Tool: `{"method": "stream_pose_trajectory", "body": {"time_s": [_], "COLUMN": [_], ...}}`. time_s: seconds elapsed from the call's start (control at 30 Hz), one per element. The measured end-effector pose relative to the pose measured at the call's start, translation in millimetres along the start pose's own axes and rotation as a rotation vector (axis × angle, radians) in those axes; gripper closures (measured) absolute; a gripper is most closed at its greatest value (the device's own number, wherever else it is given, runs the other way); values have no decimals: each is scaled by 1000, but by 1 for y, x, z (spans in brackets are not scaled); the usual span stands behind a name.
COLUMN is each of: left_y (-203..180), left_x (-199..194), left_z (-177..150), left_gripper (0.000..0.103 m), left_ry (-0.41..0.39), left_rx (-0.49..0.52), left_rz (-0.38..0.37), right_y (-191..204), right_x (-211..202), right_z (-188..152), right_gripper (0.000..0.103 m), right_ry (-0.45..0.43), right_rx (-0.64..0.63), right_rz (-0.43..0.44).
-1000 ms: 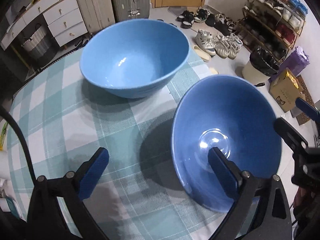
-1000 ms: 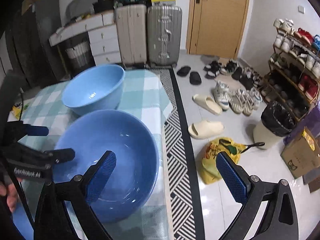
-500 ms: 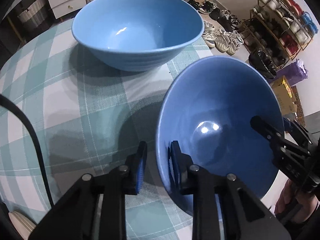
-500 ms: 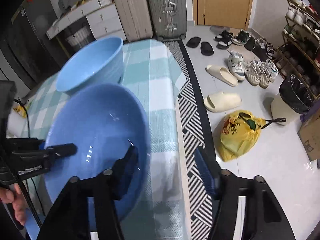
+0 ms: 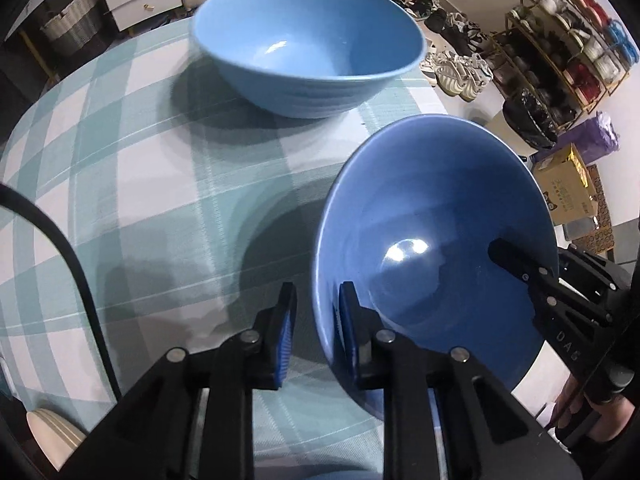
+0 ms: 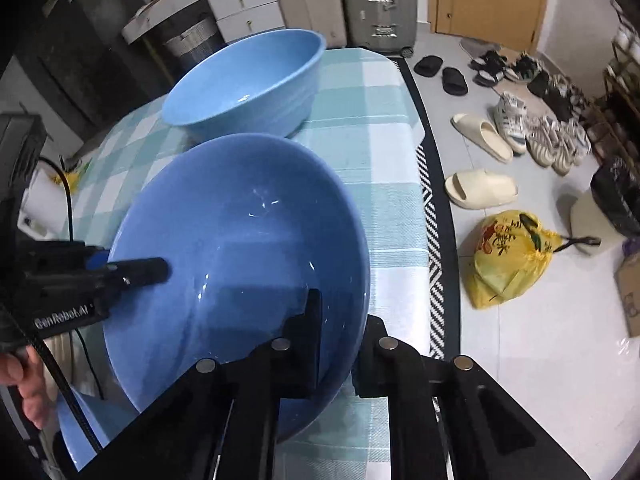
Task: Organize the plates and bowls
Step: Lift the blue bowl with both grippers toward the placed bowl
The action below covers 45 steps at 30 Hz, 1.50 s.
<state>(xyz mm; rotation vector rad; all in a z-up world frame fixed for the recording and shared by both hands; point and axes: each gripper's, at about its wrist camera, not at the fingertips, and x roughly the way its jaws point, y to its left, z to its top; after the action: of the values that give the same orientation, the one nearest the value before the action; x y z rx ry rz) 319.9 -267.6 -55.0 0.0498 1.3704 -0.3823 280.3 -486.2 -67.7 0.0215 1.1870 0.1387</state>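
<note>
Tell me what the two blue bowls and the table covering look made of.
Darker bowl: probably glazed ceramic, with sharp glossy highlights. Lighter bowl: glazed ceramic or maybe melamine, with softer sheen and ridged outside. Table covering: woven checked fabric, matte, with visible weave.

The near rim of the dark blue bowl (image 5: pixel 432 208) is hidden behind the left gripper (image 5: pixel 313 320), so whether both pads press the wall cannot be told there. In the right wrist view, the right gripper (image 6: pixel 340 344) covers the bowl's near wall, and its outer finger sits behind the rim. The bowl's underside is hidden, so whether it rests on the table (image 5: pixel 132 184) cannot be told. The light blue bowl (image 5: pixel 308 40) is slightly blurred at its left rim. A pale stack (image 5: pixel 48 436) at the table's near left corner is cut off by the picture's edge. A hand (image 6: pixel 24 384) shows only partly at the left edge.
</note>
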Motion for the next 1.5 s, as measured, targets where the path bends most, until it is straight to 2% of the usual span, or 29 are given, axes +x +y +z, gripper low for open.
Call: {"method": "stream_pose_trajectory", "body": {"time_s": [0.2,0.47,0.53,0.8,1.0,1.23,1.43,1.5], "left_y": [26,49,56,52,47,48,42,42], "left_x": [-10,-15,-13,-19,-44,-75,-106,-113], "left_z": [-6,-19,-24,-26,-23,-25,-45,-53], "left_gripper": [84,90,94,95,95,94,94,94], "left_ry": [-6,-31,-29,-16,-29,-47,-72,-75], "left_rx": [-20,-1,0,35,54,47,52,52], "left_rz": [-4,-23,-8,79,103,91,87,82], "right_y": [33,57,61,60,64,75,88,91], "right_x": [0,18,21,15,-6,-45,-82,-92], "right_z": [-3,-1,-2,7,16,20,6,-2], "right_gripper": [92,94,94,96,96,96,96,96], "right_ry": [24,76,87,115,98,79,53,47], "right_rx": [-35,30,32,89,92,73,58,67], "right_rz": [28,87,99,146,154,157,154,180]}}
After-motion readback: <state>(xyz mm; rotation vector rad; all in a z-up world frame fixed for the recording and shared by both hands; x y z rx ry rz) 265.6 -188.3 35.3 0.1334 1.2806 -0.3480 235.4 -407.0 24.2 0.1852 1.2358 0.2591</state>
